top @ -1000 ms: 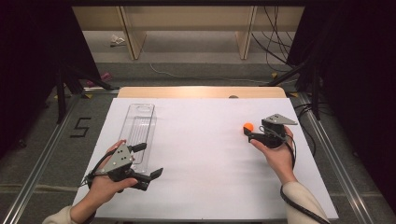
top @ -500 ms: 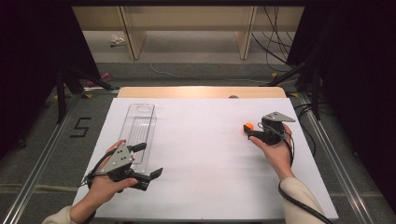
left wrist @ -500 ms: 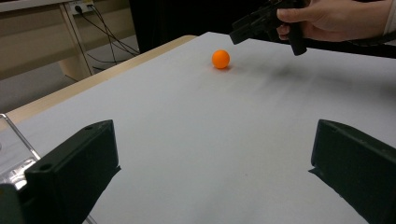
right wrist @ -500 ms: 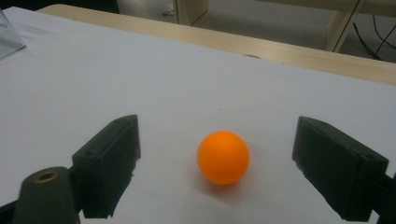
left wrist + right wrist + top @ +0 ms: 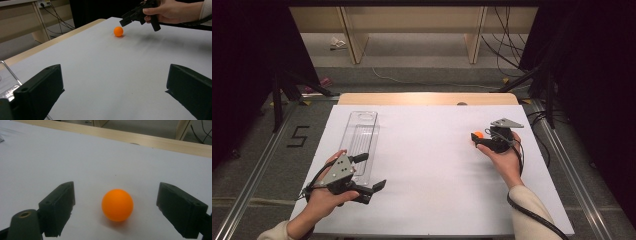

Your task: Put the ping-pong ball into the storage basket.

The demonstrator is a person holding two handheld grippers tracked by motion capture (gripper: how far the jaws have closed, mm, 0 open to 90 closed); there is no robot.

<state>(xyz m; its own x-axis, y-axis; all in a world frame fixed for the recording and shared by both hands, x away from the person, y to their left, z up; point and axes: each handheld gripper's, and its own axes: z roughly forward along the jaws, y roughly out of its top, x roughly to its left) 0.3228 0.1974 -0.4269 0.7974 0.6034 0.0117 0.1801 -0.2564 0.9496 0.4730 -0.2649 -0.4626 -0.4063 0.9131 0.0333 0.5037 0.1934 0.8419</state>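
An orange ball (image 5: pixel 117 205) rests on the white table (image 5: pixel 437 165), at its right side (image 5: pixel 479 135). My right gripper (image 5: pixel 116 188) is open, its jaws standing on either side of the ball without touching it. In the high view the right gripper (image 5: pixel 477 139) sits just behind the ball, held in a hand. My left gripper (image 5: pixel 371 171) is open near the front left, empty, beside the near end of a clear plastic tray (image 5: pixel 360 137). The left gripper view looks between its own jaws (image 5: pixel 113 75) across the table to the ball (image 5: pixel 118 31) and the right gripper (image 5: pixel 128 19).
The white sheet covers a wooden tabletop whose bare edge (image 5: pixel 427 98) shows at the far side. Metal rails (image 5: pixel 259 165) run along both sides of the table. Wooden shelf legs and cables (image 5: pixel 507 30) lie on the floor beyond.
My right gripper has edged slightly forward and left, closer around the ball. The left gripper and the tray have stayed put.
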